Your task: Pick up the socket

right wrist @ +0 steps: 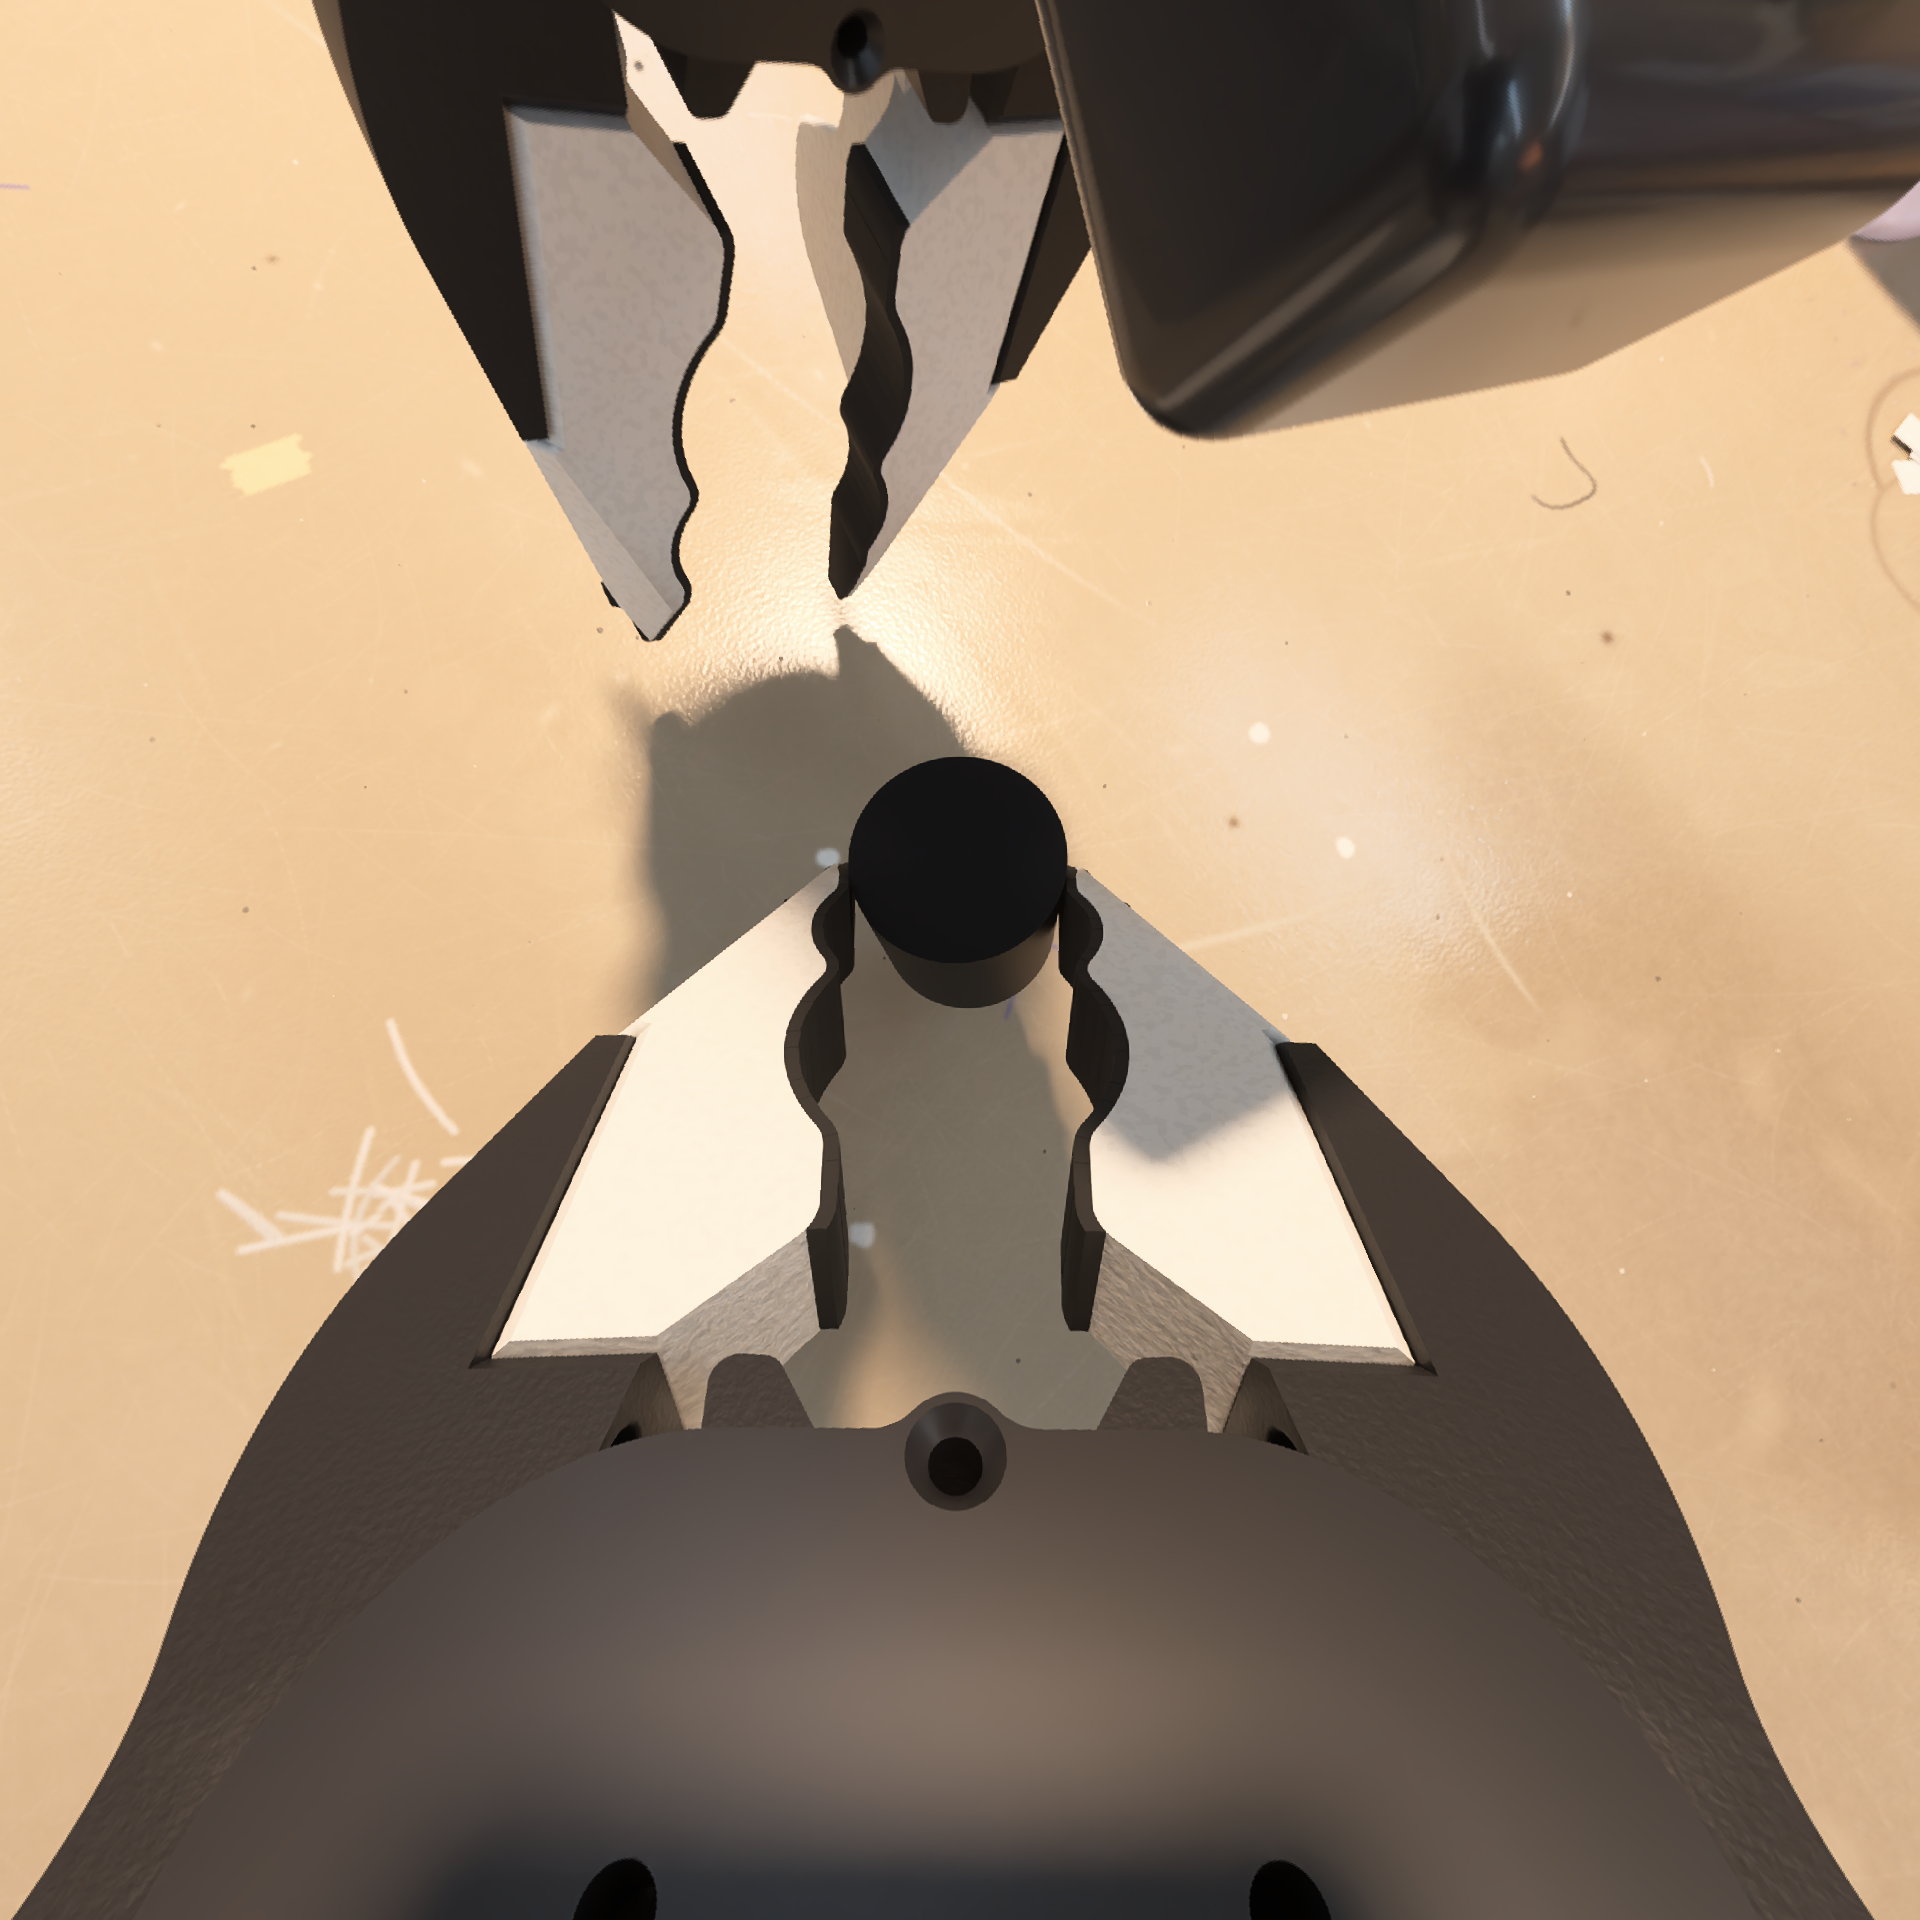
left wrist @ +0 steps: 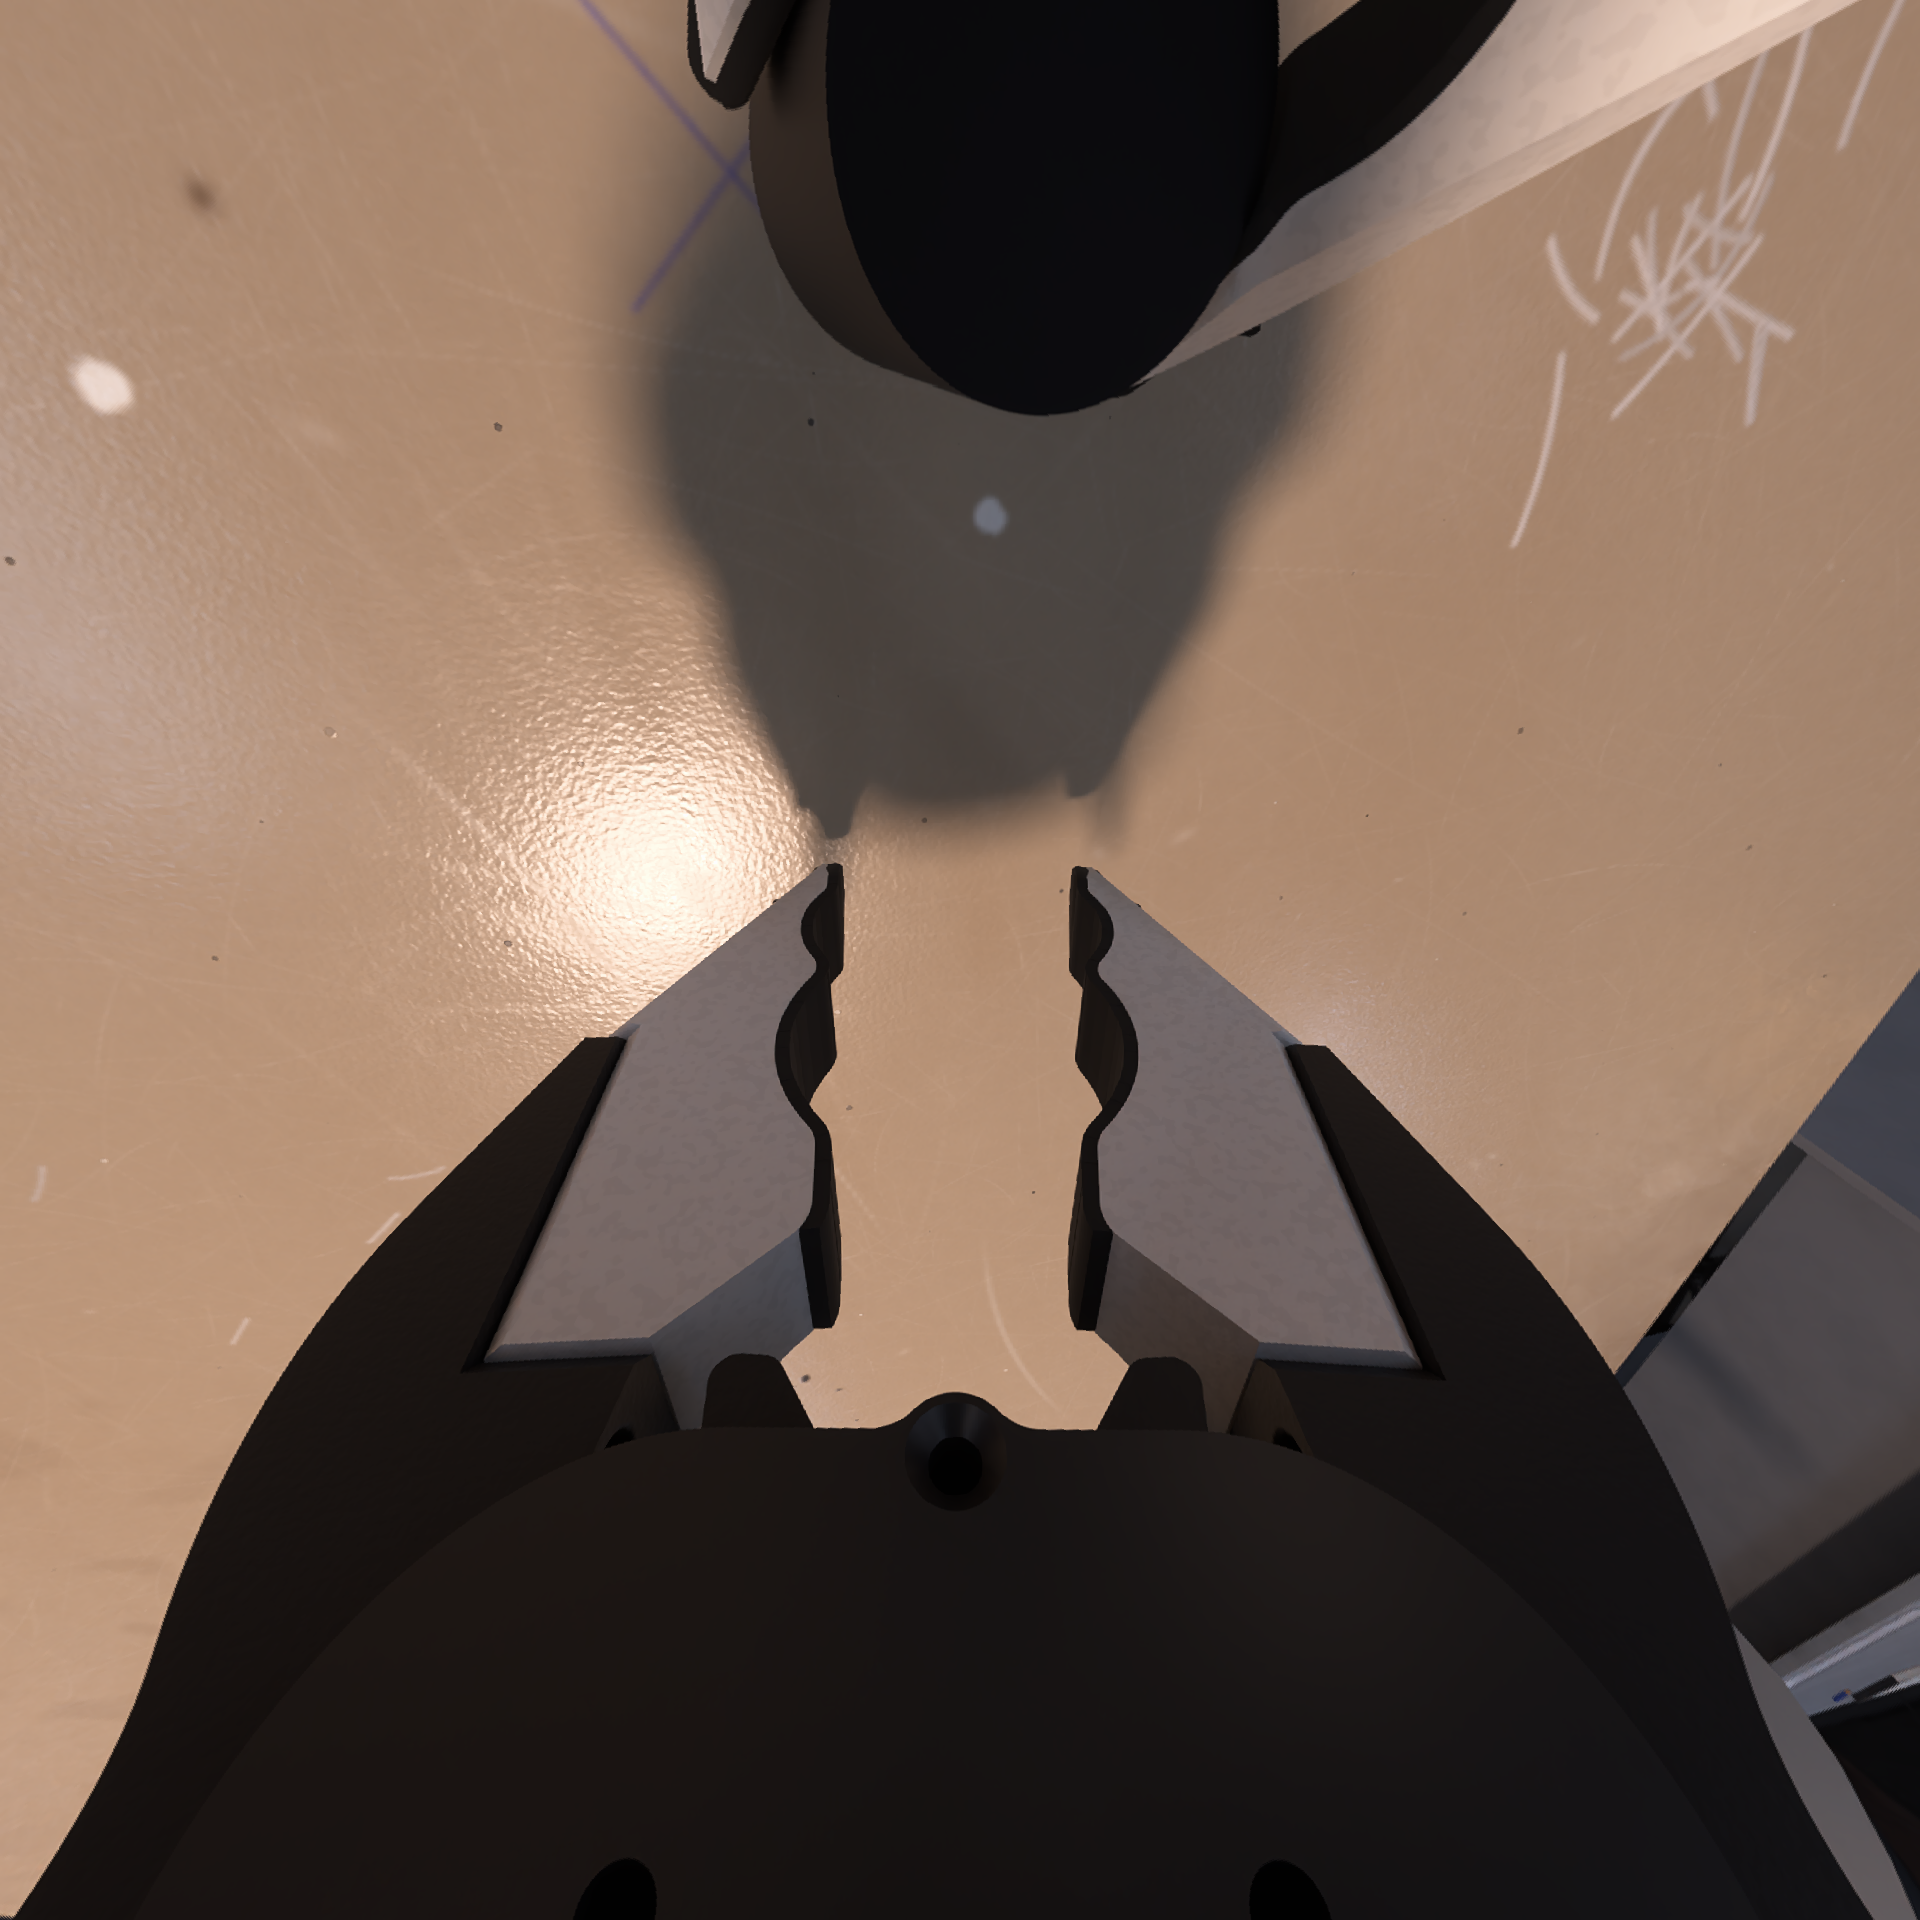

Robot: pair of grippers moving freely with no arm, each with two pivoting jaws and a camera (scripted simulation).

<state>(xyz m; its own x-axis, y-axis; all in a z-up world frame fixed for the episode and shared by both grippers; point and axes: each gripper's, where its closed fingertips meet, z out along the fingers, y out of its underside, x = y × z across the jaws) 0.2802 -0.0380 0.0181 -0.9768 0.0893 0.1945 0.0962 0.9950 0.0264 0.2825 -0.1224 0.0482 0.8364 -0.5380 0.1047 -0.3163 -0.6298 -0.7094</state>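
Note:
The socket [right wrist: 956,842] is a short black cylinder with a flat round end. In the right wrist view it sits between the tips of my right gripper [right wrist: 956,883], which is shut on it; both pads touch its sides. Its shadow falls apart from it on the tan table [right wrist: 1455,831], so it hangs above the surface. In the left wrist view the socket [left wrist: 1039,197] fills the top centre, with a right gripper finger [left wrist: 1507,135] beside it. My left gripper [left wrist: 956,883] is open and empty, facing the right one; it also shows in the right wrist view [right wrist: 758,613].
A glossy black rounded box [right wrist: 1403,208] looms at the top right of the right wrist view, next to the left gripper. The table edge runs along the lower right of the left wrist view, with grey furniture [left wrist: 1787,1403] beyond. Scratches and specks mark the tabletop.

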